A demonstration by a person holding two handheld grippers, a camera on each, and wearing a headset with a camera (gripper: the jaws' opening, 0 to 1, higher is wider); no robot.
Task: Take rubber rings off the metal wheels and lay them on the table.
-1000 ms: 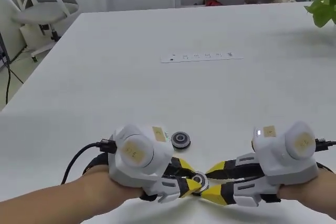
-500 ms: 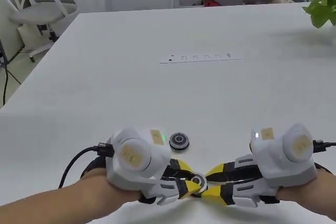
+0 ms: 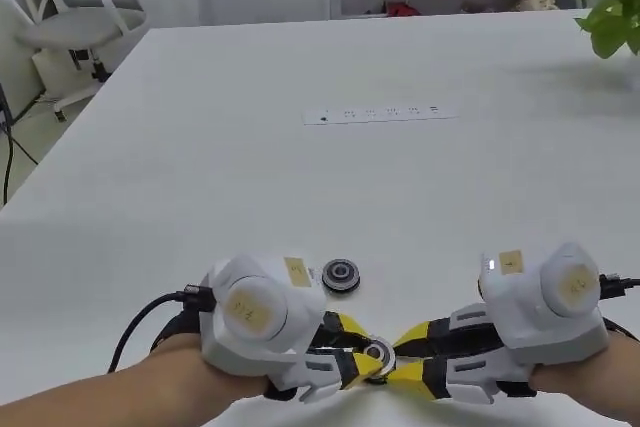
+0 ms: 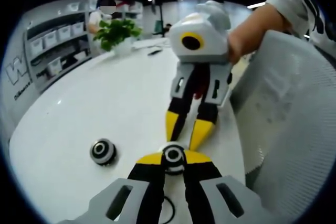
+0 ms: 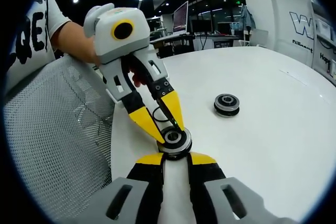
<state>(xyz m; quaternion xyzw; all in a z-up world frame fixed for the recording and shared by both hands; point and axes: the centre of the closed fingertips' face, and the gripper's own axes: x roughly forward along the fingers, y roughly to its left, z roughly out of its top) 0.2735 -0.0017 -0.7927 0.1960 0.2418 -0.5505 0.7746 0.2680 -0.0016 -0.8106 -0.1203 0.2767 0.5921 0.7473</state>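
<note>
Left gripper [image 4: 173, 157] pinches 1 wheel [image 3: 377, 353], near side of the loose wheel [image 3: 341, 274]; right gripper [image 5: 177, 157] has its jaws at that rim (hold: cannot tell). Risk: a jerky pull slips the wheel, sending it off the table [image 3: 300, 187].

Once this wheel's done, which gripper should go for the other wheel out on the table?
Left, probably. The loose wheel lies right beside the left gripper, farther from the right gripper; both now grip the held wheel.
</note>
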